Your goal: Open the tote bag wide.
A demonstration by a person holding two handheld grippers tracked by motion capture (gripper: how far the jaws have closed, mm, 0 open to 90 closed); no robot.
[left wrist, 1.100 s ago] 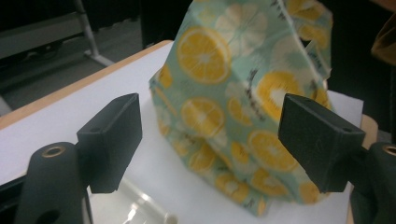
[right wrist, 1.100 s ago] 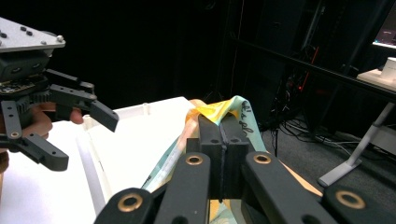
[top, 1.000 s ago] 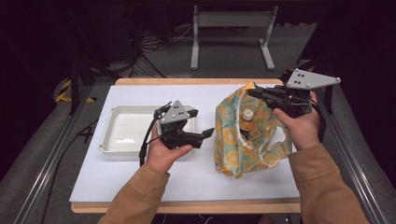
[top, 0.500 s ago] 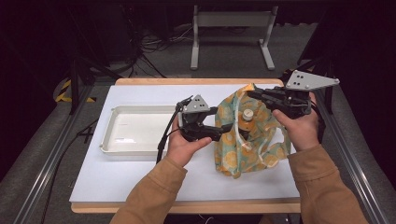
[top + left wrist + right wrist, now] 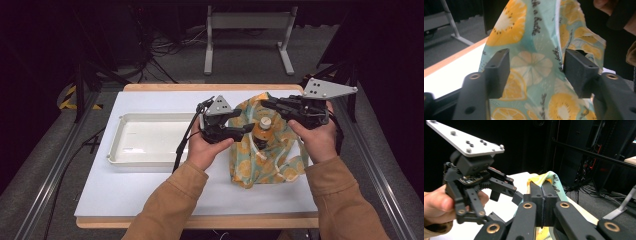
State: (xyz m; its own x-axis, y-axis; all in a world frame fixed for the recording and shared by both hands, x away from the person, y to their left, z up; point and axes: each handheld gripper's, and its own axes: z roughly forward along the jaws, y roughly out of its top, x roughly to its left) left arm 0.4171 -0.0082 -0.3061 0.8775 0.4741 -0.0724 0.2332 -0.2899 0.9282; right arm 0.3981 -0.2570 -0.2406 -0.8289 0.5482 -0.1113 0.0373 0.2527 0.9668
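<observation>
Teal cloth bag with a pattern of yellow lemon slices [image 5: 267, 150] stands crumpled on the right half of the white table top [image 5: 150, 187], with its upper edge lifted off the surface. Inside the folds, a brown bottle with a pale cap [image 5: 264, 126] is visible from above. The right gripper [image 5: 272, 104] is at the far right of the bag; in the right gripper view its jaws are pressed together on the top edge of the fabric [image 5: 549, 178]. The left gripper [image 5: 245, 129] comes to the bag from the left side. In the left gripper view its jaws are spread wide, and the printed fabric [image 5: 536, 62] hangs between them, just beyond the pads [image 5: 499, 67]; I cannot tell if they touch it. A white rectangular plastic tray [image 5: 150, 122] lies on the left part of the table, apart from the bag.
</observation>
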